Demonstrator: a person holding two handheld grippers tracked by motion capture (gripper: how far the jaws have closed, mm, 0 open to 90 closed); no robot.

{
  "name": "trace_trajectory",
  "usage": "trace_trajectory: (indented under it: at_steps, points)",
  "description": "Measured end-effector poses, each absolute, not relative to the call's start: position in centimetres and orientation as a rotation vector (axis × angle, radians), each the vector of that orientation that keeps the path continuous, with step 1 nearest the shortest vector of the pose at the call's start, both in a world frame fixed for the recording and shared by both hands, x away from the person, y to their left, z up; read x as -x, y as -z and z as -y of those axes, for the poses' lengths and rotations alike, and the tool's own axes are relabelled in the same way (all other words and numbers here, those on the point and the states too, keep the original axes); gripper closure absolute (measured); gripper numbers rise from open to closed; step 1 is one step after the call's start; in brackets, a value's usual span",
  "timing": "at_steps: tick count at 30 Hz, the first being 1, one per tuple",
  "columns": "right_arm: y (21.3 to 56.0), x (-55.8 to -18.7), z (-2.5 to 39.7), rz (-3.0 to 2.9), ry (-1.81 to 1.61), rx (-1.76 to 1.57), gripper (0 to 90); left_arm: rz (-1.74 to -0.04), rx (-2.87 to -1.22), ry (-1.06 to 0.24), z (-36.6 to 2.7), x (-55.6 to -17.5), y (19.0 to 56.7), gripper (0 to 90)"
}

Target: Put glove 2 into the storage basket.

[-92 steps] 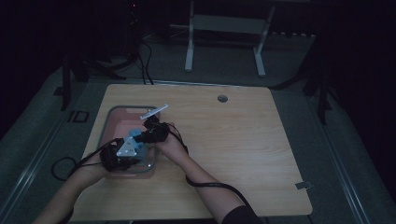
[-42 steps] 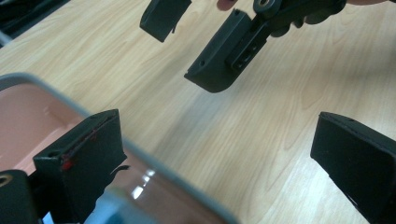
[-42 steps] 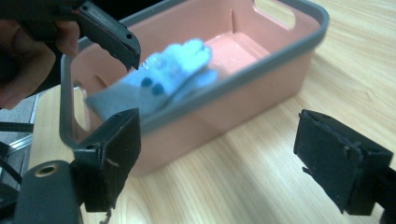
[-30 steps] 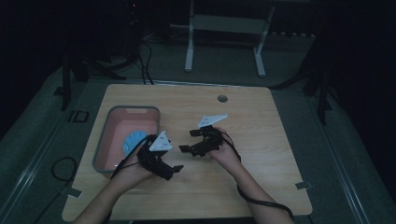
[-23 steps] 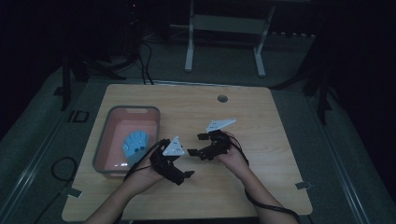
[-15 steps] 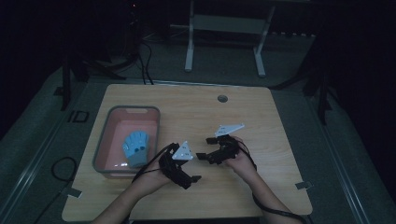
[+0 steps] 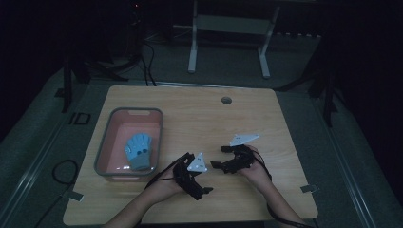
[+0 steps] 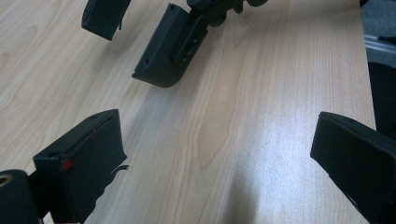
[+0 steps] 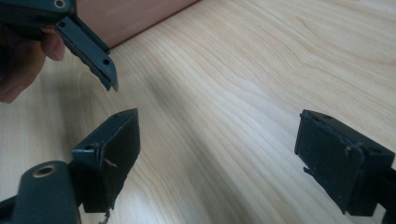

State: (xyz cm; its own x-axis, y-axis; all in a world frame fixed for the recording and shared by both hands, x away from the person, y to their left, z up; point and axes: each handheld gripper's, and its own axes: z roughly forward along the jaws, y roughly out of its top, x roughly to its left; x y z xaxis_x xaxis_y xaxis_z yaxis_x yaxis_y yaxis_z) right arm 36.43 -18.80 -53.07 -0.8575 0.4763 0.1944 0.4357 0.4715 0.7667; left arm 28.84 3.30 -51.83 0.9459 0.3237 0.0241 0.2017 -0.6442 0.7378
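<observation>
A blue glove-like object [image 7: 138, 151] lies in the pink bin [image 7: 105, 142] at the table's left. Both grippers hover over bare wood to the right of the bin, near the front edge, facing each other. My left gripper [image 7: 201, 175] is open with nothing between its jaws, as the left gripper view [image 8: 219, 163] confirms. My right gripper [image 7: 219, 157] is open and empty too [image 9: 219, 158]. In the left gripper view the right gripper's fingers [image 8: 168, 46] hang just ahead. The right gripper view catches a left gripper finger [image 9: 88, 44] and a hand [image 9: 21, 60].
The wooden table [image 7: 204, 118] has a round cable hole [image 7: 226, 100] at its far edge. The bin's pink wall [image 9: 135, 14] lies beyond the left gripper. Cables trail off the front left. A white metal frame [image 7: 228, 28] stands on the floor behind the table.
Both grippers have left the bin and moved right and toward the front edge, jaws open. The blue object stays in the bin.
</observation>
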Motion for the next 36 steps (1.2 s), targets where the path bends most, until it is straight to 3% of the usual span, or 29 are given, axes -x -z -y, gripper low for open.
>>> trace_trajectory:
  at_steps: [16,36]
  points:
    - [55.4,-34.8,22.5,-2.616,-1.339,-0.885,13.3,-0.343,-2.301,-0.134,-2.0,-28.7,54.2,3.0]
    - [55.9,-33.7,24.8,-2.536,-1.29,-0.881,12.5,-0.354,-2.266,-0.186,-2.4,-28.1,55.7,3.0]
